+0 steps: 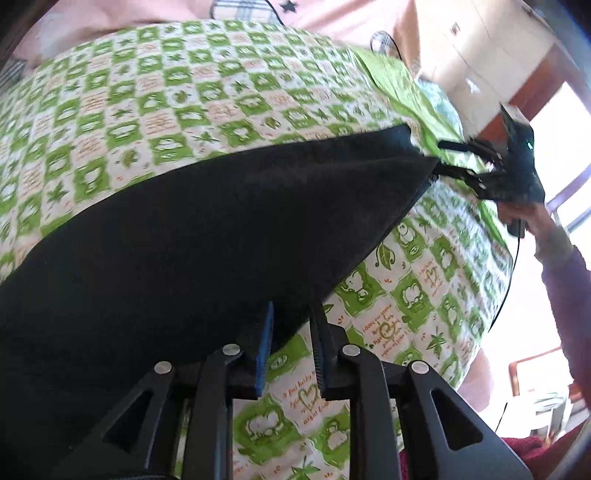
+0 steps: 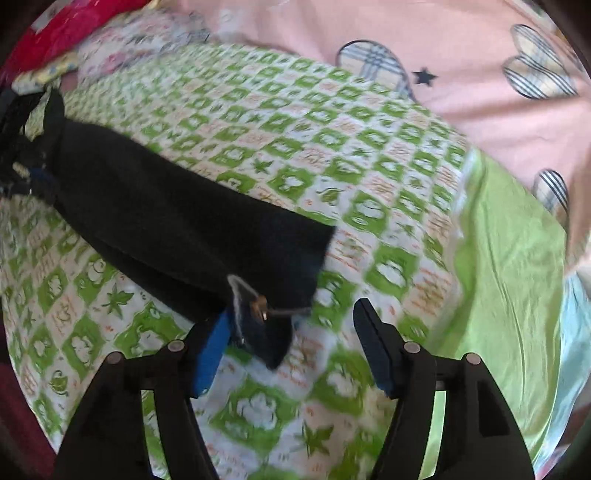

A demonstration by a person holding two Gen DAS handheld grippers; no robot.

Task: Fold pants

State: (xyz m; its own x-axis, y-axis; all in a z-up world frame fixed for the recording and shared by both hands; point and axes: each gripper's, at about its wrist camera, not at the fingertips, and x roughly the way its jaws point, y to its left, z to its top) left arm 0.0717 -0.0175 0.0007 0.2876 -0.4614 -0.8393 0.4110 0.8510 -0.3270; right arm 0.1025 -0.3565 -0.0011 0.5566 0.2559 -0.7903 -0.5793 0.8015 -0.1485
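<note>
Black pants (image 1: 207, 229) lie folded lengthwise across a green-and-white checked bedcover (image 1: 155, 96). In the left wrist view my left gripper (image 1: 291, 325) has its jaws a little apart, with the pants' near edge between them. The right gripper (image 1: 443, 158) shows far right at the pants' far corner. In the right wrist view my right gripper (image 2: 295, 321) is open, jaws wide apart, over the pants' (image 2: 177, 221) waist end with its drawstring (image 2: 255, 302). The left gripper (image 2: 26, 147) shows far left at the other end.
A pink sheet with plaid hearts (image 2: 424, 40) lies beyond the checked cover (image 2: 332, 155). A plain green cloth (image 2: 509, 258) borders it on the right. A red item (image 2: 48, 33) lies at the far left. A window and wooden furniture (image 1: 539, 85) stand past the bed.
</note>
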